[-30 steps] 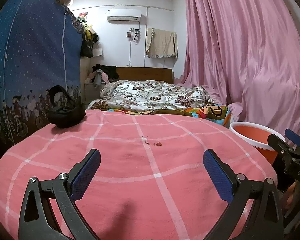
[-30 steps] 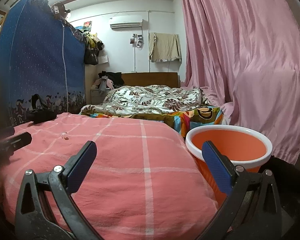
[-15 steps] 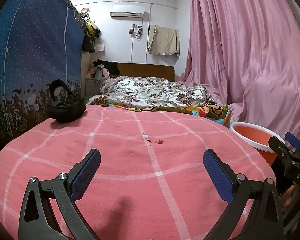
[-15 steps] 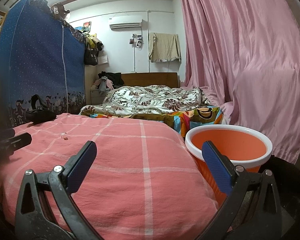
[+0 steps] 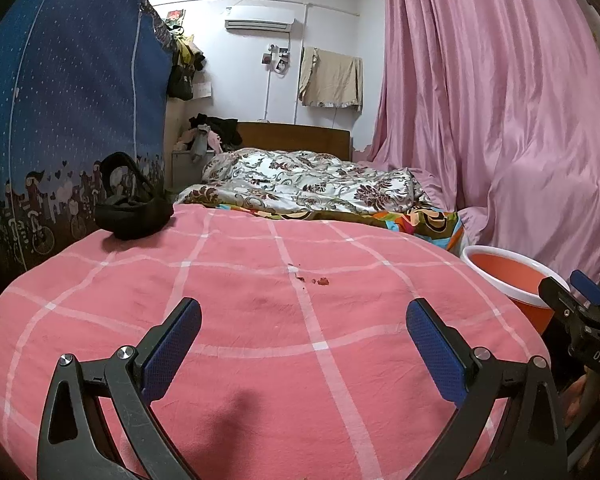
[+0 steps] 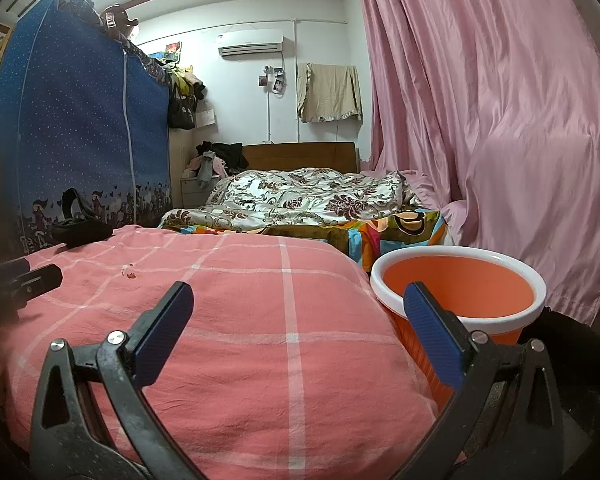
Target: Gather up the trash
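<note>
Pink bedcover [image 5: 260, 360] with white check lines, centre frame. Orange bucket [image 6: 458, 292], white rim, lower right. Pink curtain [image 5: 500, 100]. Blue dotted wardrobe [image 5: 72, 100], left. Floral quilt [image 5: 312, 184].

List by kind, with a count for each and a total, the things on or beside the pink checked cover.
Red scraps on the cover: 1 small cluster, too small to count singly
Black pouch: 1
Orange bucket: 1
Hand-held gripper: 2, left and right, both open
Total: 5

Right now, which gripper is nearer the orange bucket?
Right. The right gripper hangs beside the orange bucket, one finger overlapping its rim in view; the left gripper sits farther left, over the pink blanket.
</note>
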A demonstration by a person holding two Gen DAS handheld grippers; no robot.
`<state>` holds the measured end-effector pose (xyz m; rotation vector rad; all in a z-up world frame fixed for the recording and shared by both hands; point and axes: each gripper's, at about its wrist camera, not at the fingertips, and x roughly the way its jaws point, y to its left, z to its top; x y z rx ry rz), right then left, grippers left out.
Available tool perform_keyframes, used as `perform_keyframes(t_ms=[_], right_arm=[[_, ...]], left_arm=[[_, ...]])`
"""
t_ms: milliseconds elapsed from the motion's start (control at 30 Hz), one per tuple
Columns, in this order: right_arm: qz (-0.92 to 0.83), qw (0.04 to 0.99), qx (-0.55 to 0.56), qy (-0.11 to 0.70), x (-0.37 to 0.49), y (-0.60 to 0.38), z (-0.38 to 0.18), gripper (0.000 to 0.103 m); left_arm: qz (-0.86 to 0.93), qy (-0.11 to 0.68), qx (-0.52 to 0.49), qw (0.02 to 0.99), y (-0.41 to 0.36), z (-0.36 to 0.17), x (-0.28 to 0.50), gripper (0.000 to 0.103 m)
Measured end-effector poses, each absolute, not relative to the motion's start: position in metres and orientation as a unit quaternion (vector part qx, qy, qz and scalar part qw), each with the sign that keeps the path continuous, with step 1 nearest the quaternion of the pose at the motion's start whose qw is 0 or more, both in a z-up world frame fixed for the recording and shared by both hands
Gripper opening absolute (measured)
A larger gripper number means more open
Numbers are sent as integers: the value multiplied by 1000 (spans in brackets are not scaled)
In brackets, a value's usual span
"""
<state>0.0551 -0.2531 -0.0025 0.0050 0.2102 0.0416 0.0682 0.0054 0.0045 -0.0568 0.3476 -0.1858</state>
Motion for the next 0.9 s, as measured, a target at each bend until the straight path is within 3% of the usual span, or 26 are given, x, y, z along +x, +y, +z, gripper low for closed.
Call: perform_keyframes(t_ms=[900], right_arm=[[19, 994, 5, 104, 54, -251, -4, 103]], left_arm=[[-91, 174, -22, 980, 6, 4, 68, 100]])
